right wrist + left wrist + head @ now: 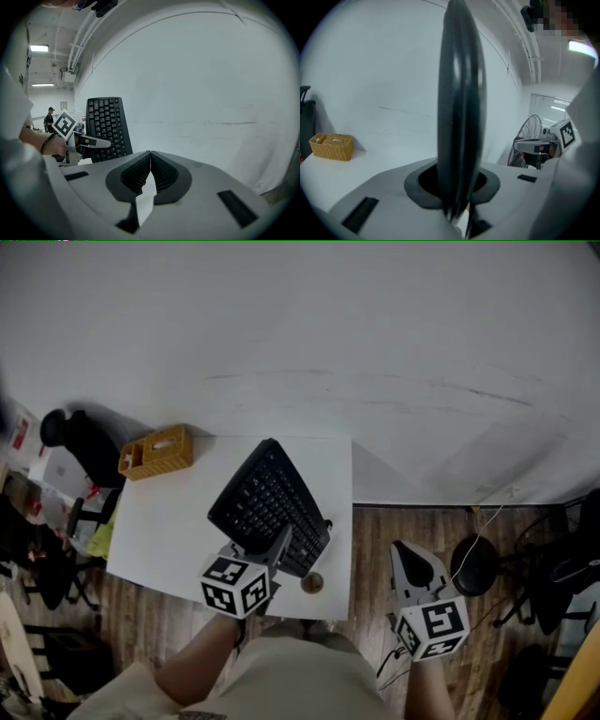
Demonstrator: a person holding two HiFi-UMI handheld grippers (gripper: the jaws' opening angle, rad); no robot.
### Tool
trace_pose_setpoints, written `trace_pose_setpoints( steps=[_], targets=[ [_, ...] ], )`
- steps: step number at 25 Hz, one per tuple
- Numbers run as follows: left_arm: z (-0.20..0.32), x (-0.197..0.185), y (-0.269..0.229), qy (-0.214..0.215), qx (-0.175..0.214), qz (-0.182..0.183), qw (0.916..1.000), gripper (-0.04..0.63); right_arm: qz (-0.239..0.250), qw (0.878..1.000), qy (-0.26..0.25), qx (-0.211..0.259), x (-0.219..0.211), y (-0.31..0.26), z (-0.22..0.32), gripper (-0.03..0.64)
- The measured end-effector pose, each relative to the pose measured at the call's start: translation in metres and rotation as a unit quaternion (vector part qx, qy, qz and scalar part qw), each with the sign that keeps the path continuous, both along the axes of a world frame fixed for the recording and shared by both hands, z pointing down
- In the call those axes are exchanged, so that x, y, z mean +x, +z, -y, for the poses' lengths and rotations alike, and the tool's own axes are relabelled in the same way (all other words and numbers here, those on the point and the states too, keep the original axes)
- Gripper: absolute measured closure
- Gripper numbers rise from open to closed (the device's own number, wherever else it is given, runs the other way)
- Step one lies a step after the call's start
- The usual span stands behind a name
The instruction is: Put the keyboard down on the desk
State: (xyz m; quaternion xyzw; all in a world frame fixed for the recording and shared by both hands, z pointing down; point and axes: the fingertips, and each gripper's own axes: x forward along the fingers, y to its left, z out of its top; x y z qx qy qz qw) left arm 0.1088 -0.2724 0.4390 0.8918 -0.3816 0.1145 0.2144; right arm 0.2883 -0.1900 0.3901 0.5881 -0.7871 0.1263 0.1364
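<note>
A black keyboard [267, 505] hangs tilted above the white desk [169, 521], keys facing right. My left gripper [279, 545] is shut on its near edge. In the left gripper view the keyboard [459, 108] stands edge-on between the jaws, filling the middle. My right gripper [412, 563] hovers off the desk's right side, over the wooden floor, shut with nothing in it. From the right gripper view [150, 164] the keyboard [107, 129] and the left gripper [86, 142] show at the left.
A woven yellow basket [156, 452] sits at the desk's far left corner. A small round brown object [312, 583] lies near the desk's front right corner. A black office chair [80, 442] stands left of the desk, a fan [529, 140] to the right.
</note>
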Motion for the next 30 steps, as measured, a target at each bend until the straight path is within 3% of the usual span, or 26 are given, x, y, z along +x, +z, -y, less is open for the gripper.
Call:
trace_pose_setpoints(
  steps=[9, 18, 25, 30],
  targets=[
    [0.027, 0.000, 0.050, -0.002, -0.059, -0.017, 0.9981, 0.508, -0.001, 0.999, 0.001, -0.035, -0.010, 0.027, 0.017, 0.592],
    [0.062, -0.005, 0.083, -0.026, -0.108, -0.085, 0.9902, 0.506, -0.003, 0.997, -0.009, -0.077, -0.022, 0.063, 0.036, 0.591],
    [0.083, -0.013, 0.132, -0.056, -0.172, -0.112, 0.9770, 0.480, -0.003, 0.994, -0.027, -0.110, -0.035, 0.092, 0.060, 0.591],
    [0.080, -0.012, 0.175, -0.070, -0.233, -0.130, 0.9611, 0.474, -0.003, 0.991, -0.037, -0.132, -0.043, 0.111, 0.075, 0.591]
  ],
)
